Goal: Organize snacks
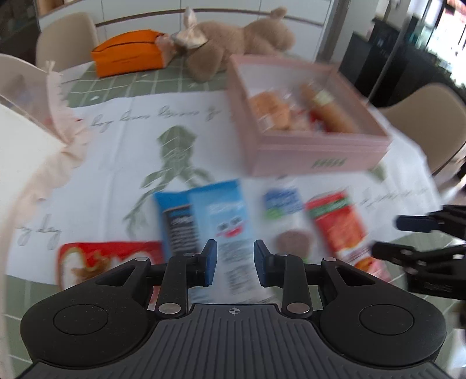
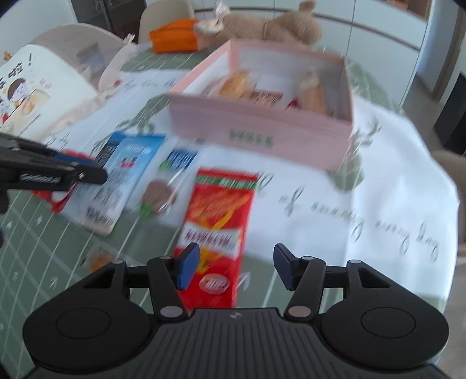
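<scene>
A pink box (image 1: pixel 317 151) (image 2: pixel 262 128) with several wrapped snacks inside stands on the table. In front of it lie a light blue packet (image 1: pixel 227 215) (image 2: pixel 128 172), a white and blue packet (image 1: pixel 287 215) (image 2: pixel 171 183), a red packet (image 1: pixel 340 230) (image 2: pixel 218 221) and a red and white packet (image 1: pixel 102 259) at the left. My left gripper (image 1: pixel 235 262) is open above the light blue packet's near end. My right gripper (image 2: pixel 236 268) is open, its left pad over the red packet's near end. Both views are blurred.
A brown plush toy (image 1: pixel 233 46) (image 2: pixel 273 26) and an orange pouch (image 1: pixel 128 54) (image 2: pixel 174 36) lie at the table's far side. A white cloth bag (image 2: pixel 38 93) stands at the left. Chairs (image 1: pixel 428 116) surround the table. The right gripper shows in the left view (image 1: pixel 407 239).
</scene>
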The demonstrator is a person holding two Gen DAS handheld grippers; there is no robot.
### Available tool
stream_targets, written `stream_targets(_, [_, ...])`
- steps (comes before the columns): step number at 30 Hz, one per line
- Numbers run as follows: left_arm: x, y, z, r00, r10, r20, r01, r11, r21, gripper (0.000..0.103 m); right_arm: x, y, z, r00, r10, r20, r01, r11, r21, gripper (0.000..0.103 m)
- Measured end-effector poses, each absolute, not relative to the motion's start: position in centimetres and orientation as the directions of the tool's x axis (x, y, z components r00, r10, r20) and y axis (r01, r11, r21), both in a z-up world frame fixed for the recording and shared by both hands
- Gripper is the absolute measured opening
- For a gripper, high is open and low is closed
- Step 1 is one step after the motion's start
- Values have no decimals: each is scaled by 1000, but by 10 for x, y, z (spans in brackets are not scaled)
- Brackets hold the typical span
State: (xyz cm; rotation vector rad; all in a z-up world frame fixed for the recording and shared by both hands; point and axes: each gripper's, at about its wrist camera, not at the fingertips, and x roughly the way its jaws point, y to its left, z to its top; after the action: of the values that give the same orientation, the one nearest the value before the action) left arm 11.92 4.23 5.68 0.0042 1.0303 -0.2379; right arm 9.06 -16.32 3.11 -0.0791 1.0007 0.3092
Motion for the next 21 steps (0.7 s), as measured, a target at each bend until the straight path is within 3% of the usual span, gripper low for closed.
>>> stream_targets(6, [153, 23, 78, 547, -276, -790, 171, 961, -217, 32, 121, -183, 38, 570, 184, -801, -194, 977, 86, 56])
stream_targets(9, [178, 14, 87, 616, -239, -751, 159, 971, -179, 32, 130, -194, 38, 596, 165, -786, -136, 985, 104, 56])
stream_targets(12, [209, 5, 74, 608, -174, -775, 147, 983, -106, 32, 137, -201, 40, 606, 165, -778, -107, 986, 126, 56])
stream_targets(13, [216, 5, 67, 595, -159, -788, 147, 985, -88, 35, 143, -201, 40, 601, 154, -784, -103, 988, 115, 56])
stream_targets(15, [224, 12, 57, 579, -159, -800, 157, 984, -82, 54, 156, -200, 39, 605, 113, -788, -85, 993, 78, 56])
stream_targets(16, [225, 17, 55, 582, -163, -796, 161, 983, -84, 58, 163, -199, 38, 607, 96, -789, -77, 995, 61, 56])
stream_targets(21, [223, 51, 56, 595, -143, -791, 157, 986, -60, 60, 194, -184, 37, 586, 123, -801, -105, 992, 75, 57])
